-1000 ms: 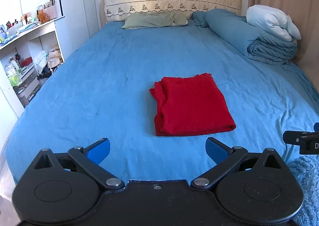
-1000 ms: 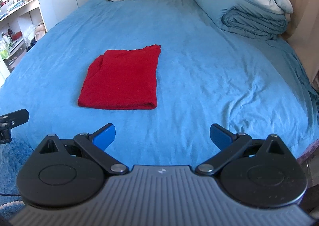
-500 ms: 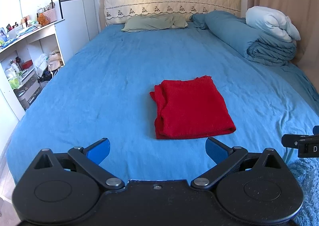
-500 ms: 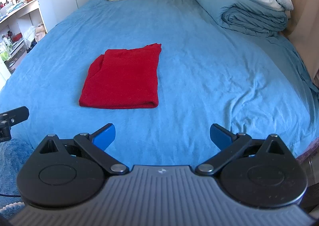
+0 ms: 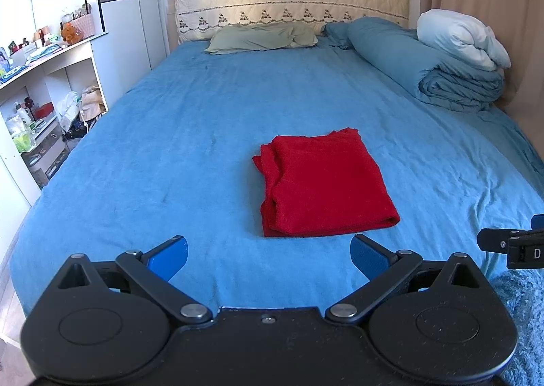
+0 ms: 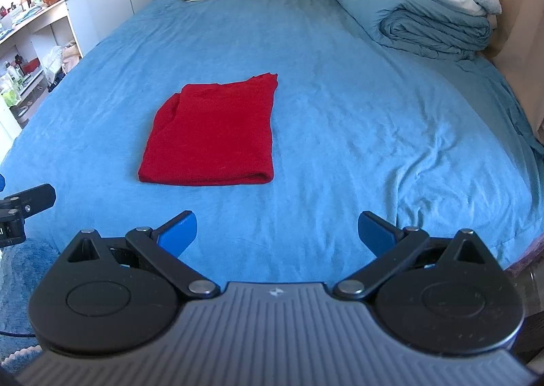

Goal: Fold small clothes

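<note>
Folded red cloth [image 5: 323,182] on bed [image 5: 204,120], beyond both spread, empty tools.

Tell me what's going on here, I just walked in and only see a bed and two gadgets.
A person is holding two handheld grippers at the foot of a bed to fold small clothes. A red garment lies folded into a compact rectangle on the blue sheet, and nothing is touching it. The left gripper and the right gripper are both open and empty, hanging short of the garment near the bed's near edge. The fold looks done.
</note>
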`<state>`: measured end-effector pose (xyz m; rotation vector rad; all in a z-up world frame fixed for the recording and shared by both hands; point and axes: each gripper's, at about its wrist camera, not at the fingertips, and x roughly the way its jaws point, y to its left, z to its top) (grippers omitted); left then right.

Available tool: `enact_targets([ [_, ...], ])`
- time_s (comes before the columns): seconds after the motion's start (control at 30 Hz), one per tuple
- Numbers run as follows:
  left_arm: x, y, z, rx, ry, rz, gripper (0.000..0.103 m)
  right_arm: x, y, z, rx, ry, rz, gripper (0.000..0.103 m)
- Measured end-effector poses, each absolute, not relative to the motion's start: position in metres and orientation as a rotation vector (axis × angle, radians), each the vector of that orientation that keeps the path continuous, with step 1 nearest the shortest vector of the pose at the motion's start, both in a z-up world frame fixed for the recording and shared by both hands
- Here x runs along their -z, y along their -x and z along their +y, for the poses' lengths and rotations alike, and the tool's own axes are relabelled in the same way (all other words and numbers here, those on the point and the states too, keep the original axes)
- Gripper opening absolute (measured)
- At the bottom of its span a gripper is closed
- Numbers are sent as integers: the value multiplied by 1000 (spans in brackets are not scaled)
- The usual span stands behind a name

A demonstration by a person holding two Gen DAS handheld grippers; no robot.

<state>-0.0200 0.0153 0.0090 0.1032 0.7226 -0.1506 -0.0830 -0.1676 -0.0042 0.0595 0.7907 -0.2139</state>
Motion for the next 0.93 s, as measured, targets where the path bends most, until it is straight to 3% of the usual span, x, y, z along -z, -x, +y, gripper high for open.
enact_targets([
  [0.93,-5,22,12,139,-105,692,103,1,84,-173,215,-63,781,103],
])
